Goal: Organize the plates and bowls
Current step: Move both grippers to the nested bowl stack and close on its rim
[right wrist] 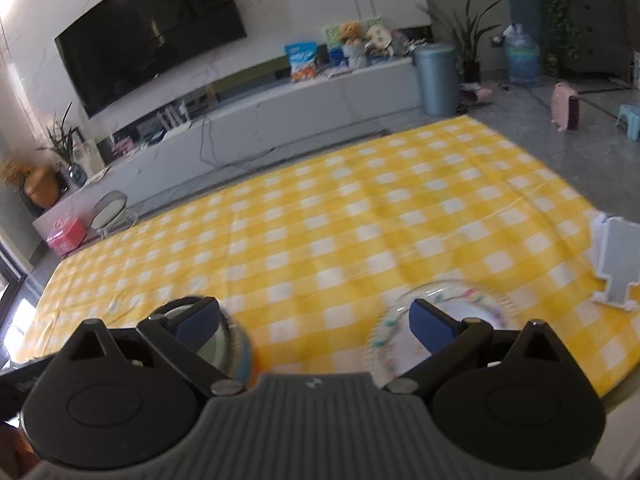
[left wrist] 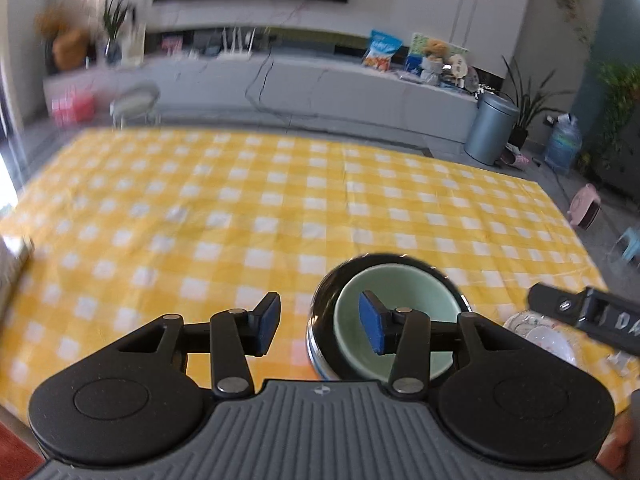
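A pale green bowl (left wrist: 400, 304) sits nested in a larger dark-rimmed bowl (left wrist: 320, 312) on the yellow checked tablecloth (left wrist: 240, 200). My left gripper (left wrist: 320, 326) hangs above and just left of them, open, nothing between its blue pads; its right finger overlaps the green bowl in the picture. A white plate with a coloured patterned rim (left wrist: 536, 330) lies to the right, partly under the other gripper's arm. In the right wrist view my right gripper (right wrist: 316, 326) stands wide open and empty over bare cloth, the patterned plate (right wrist: 472, 308) behind its right finger and the nested bowls (right wrist: 228, 344) behind its left finger.
A grey-white plastic rack (right wrist: 614, 256) stands on the cloth at the right. A pale object (left wrist: 14, 256) shows at the left edge. Beyond the table's far edge are a TV bench (left wrist: 280, 76), a grey bin (left wrist: 490, 128) and a small chair (left wrist: 134, 102).
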